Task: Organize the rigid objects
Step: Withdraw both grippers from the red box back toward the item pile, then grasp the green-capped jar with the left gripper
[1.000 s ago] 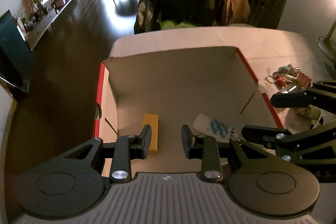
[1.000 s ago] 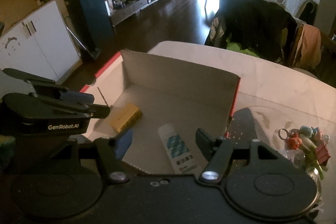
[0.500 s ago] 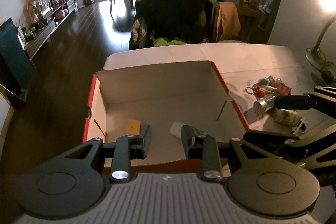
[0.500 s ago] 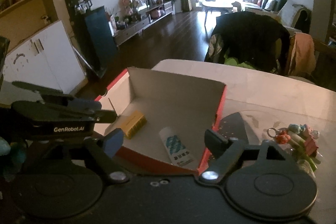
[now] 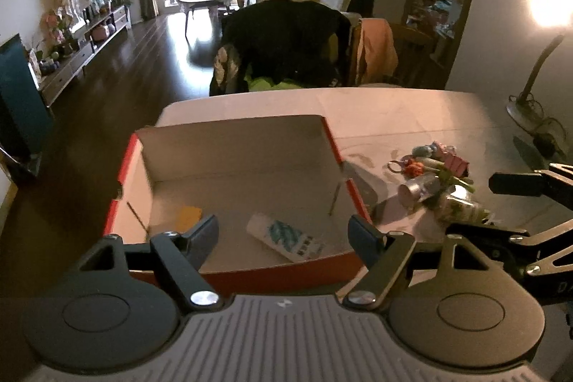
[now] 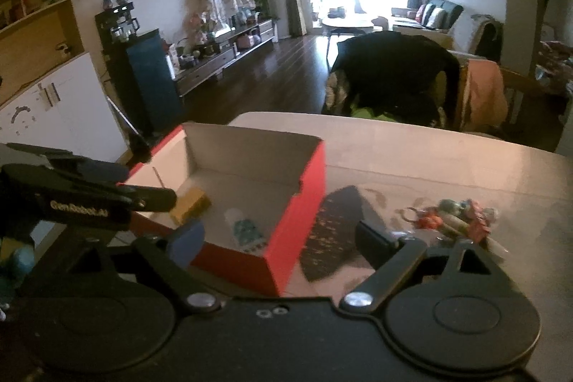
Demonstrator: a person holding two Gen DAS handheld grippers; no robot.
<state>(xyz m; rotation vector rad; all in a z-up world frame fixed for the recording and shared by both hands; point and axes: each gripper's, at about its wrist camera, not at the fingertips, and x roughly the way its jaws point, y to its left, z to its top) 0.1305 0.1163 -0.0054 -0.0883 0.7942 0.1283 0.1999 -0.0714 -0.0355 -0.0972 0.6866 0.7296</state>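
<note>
Left wrist view: the left gripper is empty, its jaws opening, above the near wall of the red cardboard box with a pale interior. On the box floor lie a white tube with a teal printed label and a small yellow rectangular block. A pile of small colourful trinkets and a silver cylinder sits on the pale table, right of the box.

Right wrist view: the right gripper is empty, its jaws opening, near the box's right corner. Tube and block lie inside; the trinkets lie beside a dark speckled flat piece.
</note>
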